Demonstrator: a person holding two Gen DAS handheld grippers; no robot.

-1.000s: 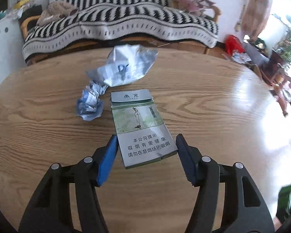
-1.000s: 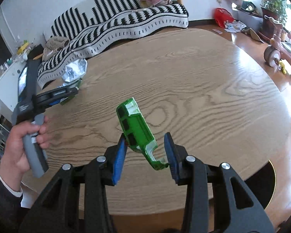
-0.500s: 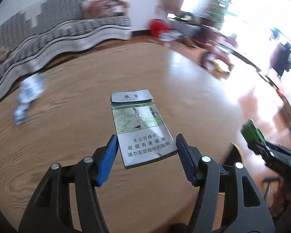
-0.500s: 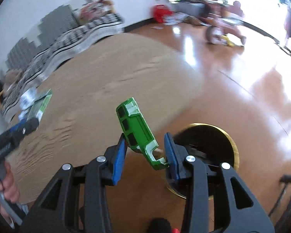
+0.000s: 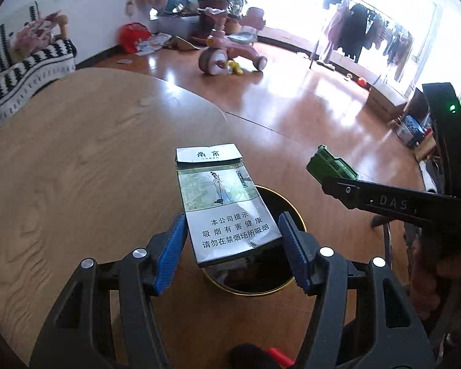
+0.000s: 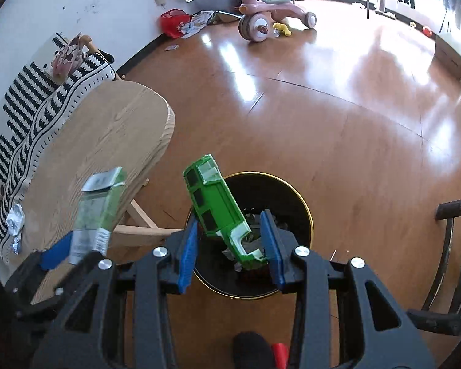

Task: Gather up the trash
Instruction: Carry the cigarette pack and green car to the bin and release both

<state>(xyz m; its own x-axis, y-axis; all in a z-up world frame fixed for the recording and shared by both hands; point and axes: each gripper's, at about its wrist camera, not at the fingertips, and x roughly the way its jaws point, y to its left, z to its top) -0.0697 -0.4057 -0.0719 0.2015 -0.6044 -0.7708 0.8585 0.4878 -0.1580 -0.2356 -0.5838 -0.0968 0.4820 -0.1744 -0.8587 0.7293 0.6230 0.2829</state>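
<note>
Both grippers have swung off the tabletop to the bin: the left gripper pinching the pack, the right gripper the green shell, ready to drop.

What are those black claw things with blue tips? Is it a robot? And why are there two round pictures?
No robot: a person holds one pair of tongs in each hand, and each pair carries a little camera looking along its fingers, so you get one round picture per hand. The left tongs squeeze a flattened cigarette pack. The right tongs squeeze a green toy car shell. Both hang over a black bin with a gold rim on the floor beside the wooden table. Crumpled paper lies on the table near its far edge.
</note>
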